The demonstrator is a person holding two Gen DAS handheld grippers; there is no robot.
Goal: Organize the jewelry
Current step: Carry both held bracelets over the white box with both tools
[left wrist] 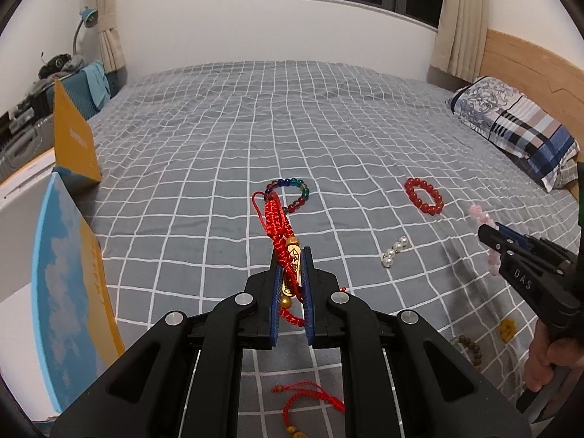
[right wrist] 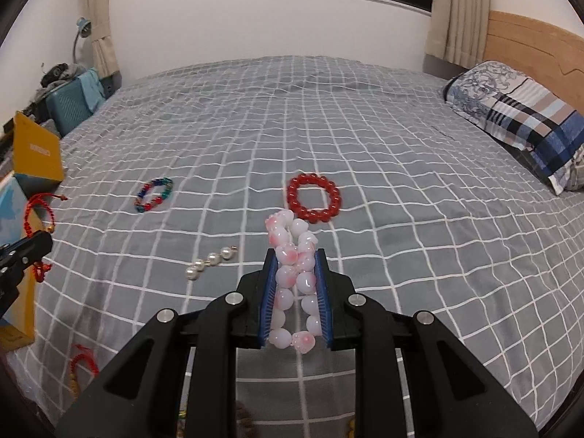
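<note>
In the left wrist view my left gripper (left wrist: 292, 255) is shut on a red braided cord bracelet (left wrist: 275, 219) with a gold charm, lifted above the grey checked bedspread (left wrist: 219, 138). From the right wrist view, my right gripper (right wrist: 295, 255) is shut on a pink-and-white bead bracelet (right wrist: 284, 230), also held off the bed. The right gripper (left wrist: 491, 233) also shows at the right edge of the left view, and the left gripper (right wrist: 34, 246) at the left edge of the right view. On the bed lie a multicoloured bead bracelet (left wrist: 304, 189), a red bead bracelet (left wrist: 412, 188) and a short pearl string (left wrist: 394, 252).
A yellow-and-blue box (left wrist: 75, 138) stands open at the bed's left edge. A second red cord bracelet (left wrist: 310, 398), brown wooden beads (left wrist: 471, 346) and a small yellow piece (left wrist: 507, 328) lie near the front. A patterned pillow (left wrist: 518, 127) rests against the wooden headboard (left wrist: 529, 58) at the right.
</note>
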